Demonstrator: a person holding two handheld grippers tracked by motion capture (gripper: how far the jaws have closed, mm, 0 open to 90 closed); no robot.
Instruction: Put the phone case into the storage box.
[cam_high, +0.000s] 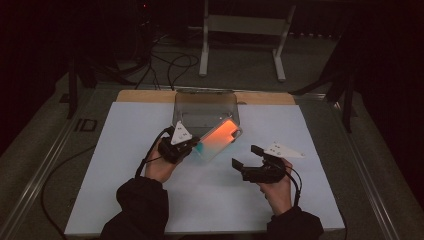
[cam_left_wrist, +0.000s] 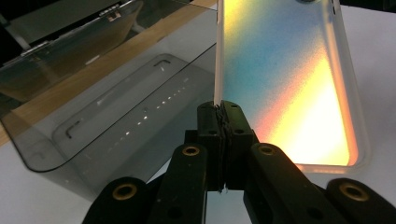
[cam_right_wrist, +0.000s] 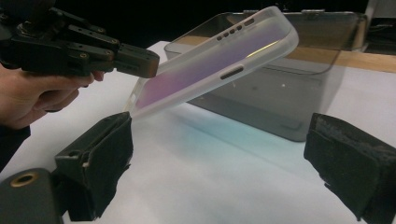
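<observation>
While pinched at one edge by the left gripper (cam_high: 186, 145), a translucent phone case (cam_high: 220, 138) with orange-to-teal iridescent sheen sits just left of table centre, tilted, its far end raised toward 1 o'clock over the front wall of the box. Left gripper view: jaws closed tight on the case's thin side rim (cam_left_wrist: 217, 70), pads nearly meeting; case's top end cut off by the frame edge. Right gripper view: case (cam_right_wrist: 219, 60) clear of the table, low corner near the sheet, speaker holes and a side-button slot visible on the rim.

Smoky clear plastic box (cam_high: 205, 107) at 12 o'clock from the case, lid hinged back; nothing seen inside, only moulded marks on its floor (cam_left_wrist: 126, 116). Whether the case touches the box wall, cannot tell.

Right gripper (cam_high: 248, 159) at 4 o'clock from the case, well apart, jaws spread wide, holding nothing; both black pads (cam_right_wrist: 107, 163) frame the bare sheet.

White sheet (cam_high: 125, 150) covers the table, wood strip (cam_high: 145, 96) along its far edge. Dark sleeves at the bottom edge. Background at 12 o'clock very dark: a white metal stand (cam_high: 205, 45), cables on the floor, rest hard to make out.
</observation>
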